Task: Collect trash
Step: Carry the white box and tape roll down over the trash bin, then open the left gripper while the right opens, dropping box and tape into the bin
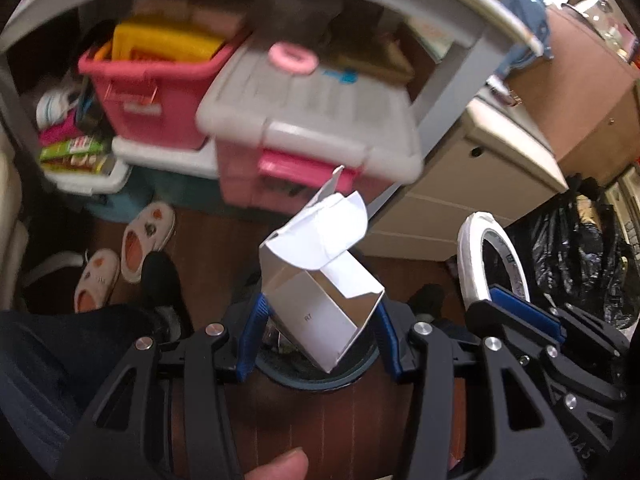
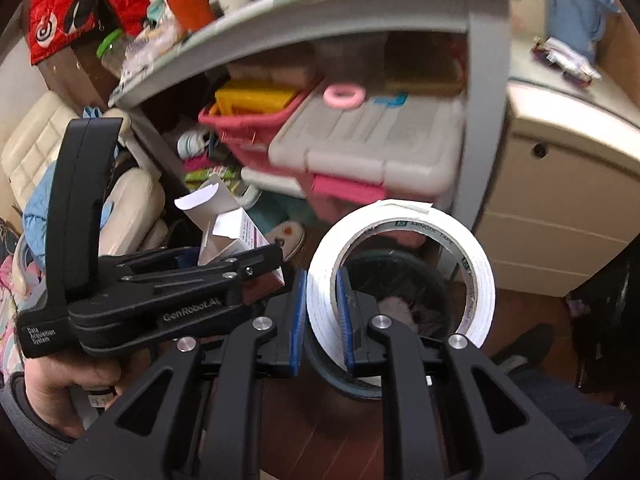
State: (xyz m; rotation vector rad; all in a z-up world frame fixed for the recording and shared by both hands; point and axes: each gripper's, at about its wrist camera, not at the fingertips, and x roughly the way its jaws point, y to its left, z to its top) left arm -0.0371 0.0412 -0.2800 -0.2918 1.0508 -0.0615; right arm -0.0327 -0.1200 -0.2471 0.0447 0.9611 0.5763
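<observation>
My left gripper is shut on an opened white cardboard box with its flaps up, and holds it over a round dark bin on the floor. The box also shows in the right wrist view, held by the left gripper. My right gripper is shut on the wall of a white tape roll, one finger inside the ring, above the same bin. The roll and the right gripper also show at the right of the left wrist view.
A grey table stands ahead with pink and grey storage bins under it. A cream cabinet is at the right. Slippers lie on the wooden floor, and a black bag sits at the right.
</observation>
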